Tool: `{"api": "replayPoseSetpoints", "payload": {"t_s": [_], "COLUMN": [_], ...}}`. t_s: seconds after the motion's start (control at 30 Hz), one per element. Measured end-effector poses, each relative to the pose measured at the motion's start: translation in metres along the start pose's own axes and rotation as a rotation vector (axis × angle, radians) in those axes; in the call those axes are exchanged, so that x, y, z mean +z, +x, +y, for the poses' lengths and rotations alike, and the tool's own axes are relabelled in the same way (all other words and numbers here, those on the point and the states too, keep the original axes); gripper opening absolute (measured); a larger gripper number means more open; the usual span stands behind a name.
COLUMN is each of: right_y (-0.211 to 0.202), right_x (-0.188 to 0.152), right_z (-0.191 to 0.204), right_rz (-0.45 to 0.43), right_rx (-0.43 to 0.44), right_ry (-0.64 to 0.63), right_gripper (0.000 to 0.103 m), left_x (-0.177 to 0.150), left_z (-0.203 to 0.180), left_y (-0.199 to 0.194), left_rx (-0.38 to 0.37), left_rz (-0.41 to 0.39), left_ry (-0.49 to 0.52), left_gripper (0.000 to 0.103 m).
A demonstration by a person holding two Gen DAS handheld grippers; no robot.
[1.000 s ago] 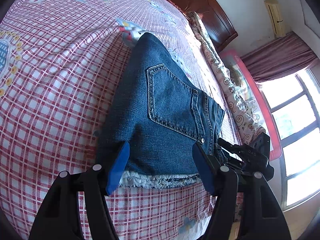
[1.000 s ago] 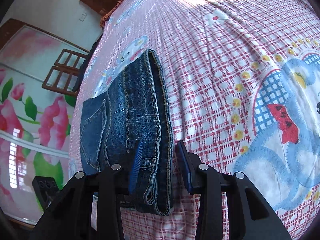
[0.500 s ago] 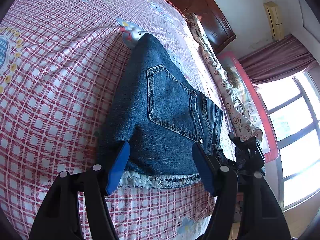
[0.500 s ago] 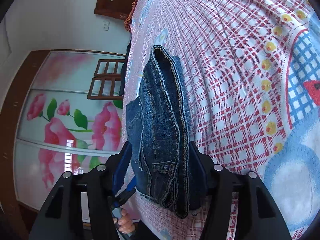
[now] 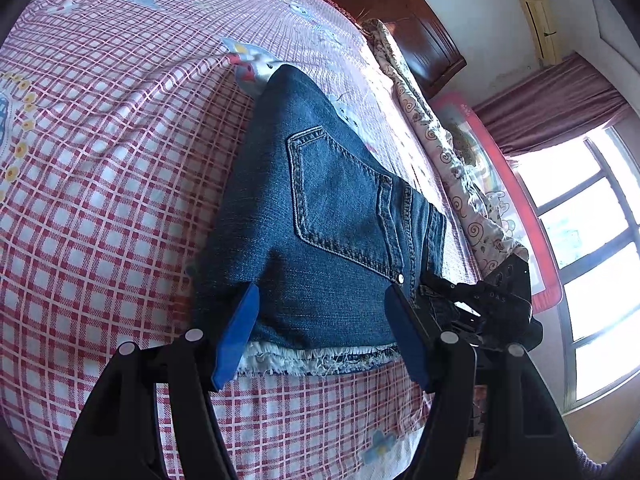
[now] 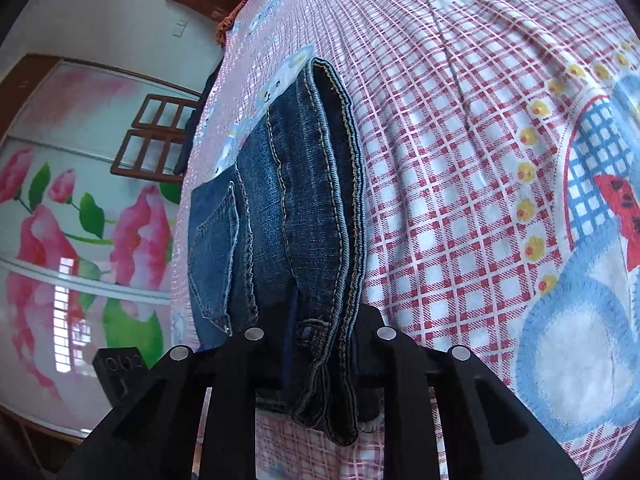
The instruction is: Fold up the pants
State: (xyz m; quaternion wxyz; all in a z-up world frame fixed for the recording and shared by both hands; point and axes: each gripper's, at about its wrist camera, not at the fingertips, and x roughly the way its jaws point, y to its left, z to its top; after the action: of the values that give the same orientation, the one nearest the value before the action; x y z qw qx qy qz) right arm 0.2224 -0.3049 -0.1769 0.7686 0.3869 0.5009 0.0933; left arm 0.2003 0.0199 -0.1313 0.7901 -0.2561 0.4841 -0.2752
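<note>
Folded blue denim pants (image 5: 320,216) lie on the red-checked bed sheet (image 5: 100,160), back pocket up, frayed white hem toward me. My left gripper (image 5: 320,332) is open, its blue pads either side of the hem end just above the cloth. My right gripper (image 6: 320,340) is shut on the waistband end of the pants (image 6: 304,208), the stacked waistband layers pinched between its fingers. The right gripper also shows in the left wrist view (image 5: 480,304) at the pants' right corner.
The bed's dark wooden headboard (image 5: 384,4) is at the far end, with a patterned pillow roll (image 5: 448,148) along the right edge. A window (image 5: 592,240) is to the right. A flowered wardrobe door (image 6: 80,220) stands past the bed's edge.
The right gripper has closed on the waistband end of the pants, after lifting and tilting it half a second ago. The left gripper has stayed open over the hem.
</note>
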Motion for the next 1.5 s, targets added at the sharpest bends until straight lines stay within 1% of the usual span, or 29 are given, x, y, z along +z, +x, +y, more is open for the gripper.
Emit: {"api": "replayPoseSetpoints", "payload": {"t_s": [0.13, 0.23, 0.3, 0.37, 0.4, 0.43, 0.47, 0.5, 0.57, 0.6, 0.67, 0.77, 0.83, 0.93, 1.03, 1.23, 1.33, 1.5], "right_y": [0.011, 0.011, 0.009, 0.008, 0.009, 0.01, 0.01, 0.007, 0.009, 0.009, 0.01, 0.011, 0.011, 0.01, 0.011, 0.011, 0.011, 0.011], "right_x": [0.001, -0.001, -0.001, -0.001, 0.0, 0.0, 0.0, -0.001, 0.0, 0.0, 0.0, 0.002, 0.001, 0.0, 0.001, 0.001, 0.001, 0.001], "right_z": [0.002, -0.003, -0.004, -0.005, -0.003, -0.003, -0.002, -0.006, -0.005, -0.006, -0.006, -0.007, -0.006, -0.005, -0.005, -0.005, -0.005, -0.004], "right_rz": [0.001, 0.001, 0.005, 0.009, 0.01, 0.009, 0.009, 0.008, 0.006, 0.005, 0.006, 0.011, 0.012, 0.011, 0.011, 0.01, 0.01, 0.009], "right_rx": [0.007, 0.007, -0.009, -0.012, -0.015, -0.016, -0.014, -0.014, -0.016, -0.017, -0.022, -0.029, -0.028, -0.031, -0.034, -0.035, -0.04, -0.042], "right_ry": [0.026, 0.042, 0.033, 0.038, 0.035, 0.036, 0.039, 0.041, 0.046, 0.048, 0.045, 0.041, 0.043, 0.046, 0.045, 0.047, 0.047, 0.048], "right_gripper": [0.02, 0.02, 0.02, 0.02, 0.02, 0.02, 0.02, 0.02, 0.02, 0.02, 0.02, 0.02, 0.02, 0.02, 0.02, 0.02, 0.02, 0.02], "left_x": [-0.003, 0.002, 0.01, 0.023, 0.03, 0.037, 0.045, 0.053, 0.067, 0.073, 0.079, 0.082, 0.08, 0.076, 0.071, 0.067, 0.068, 0.07], "left_z": [-0.012, -0.021, -0.027, -0.035, -0.038, -0.037, -0.034, -0.031, -0.02, -0.012, 0.005, 0.013, 0.012, 0.005, 0.002, -0.008, -0.009, -0.013], "left_y": [0.003, 0.002, -0.001, -0.012, -0.017, -0.022, -0.025, -0.026, -0.019, -0.014, -0.006, 0.003, 0.011, 0.024, 0.035, 0.043, 0.045, 0.051], "left_rx": [0.041, 0.072, 0.098, 0.17, 0.188, 0.178, 0.174, 0.187, 0.22, 0.234, 0.232, 0.239, 0.234, 0.25, 0.251, 0.283, 0.279, 0.214], "left_rz": [-0.009, -0.006, -0.001, -0.049, -0.074, -0.091, -0.102, -0.109, -0.092, -0.079, -0.055, -0.048, -0.036, -0.01, 0.014, 0.008, 0.008, 0.037], "left_ry": [0.04, 0.02, 0.01, 0.052, 0.073, 0.077, 0.071, 0.067, 0.07, 0.056, 0.016, 0.009, 0.021, 0.06, 0.066, 0.132, 0.138, 0.135], "left_gripper": [0.066, 0.066, 0.071, 0.085, 0.086, 0.086, 0.091, 0.092, 0.092, 0.092, 0.092, 0.092, 0.092, 0.092, 0.092, 0.096, 0.096, 0.096]}}
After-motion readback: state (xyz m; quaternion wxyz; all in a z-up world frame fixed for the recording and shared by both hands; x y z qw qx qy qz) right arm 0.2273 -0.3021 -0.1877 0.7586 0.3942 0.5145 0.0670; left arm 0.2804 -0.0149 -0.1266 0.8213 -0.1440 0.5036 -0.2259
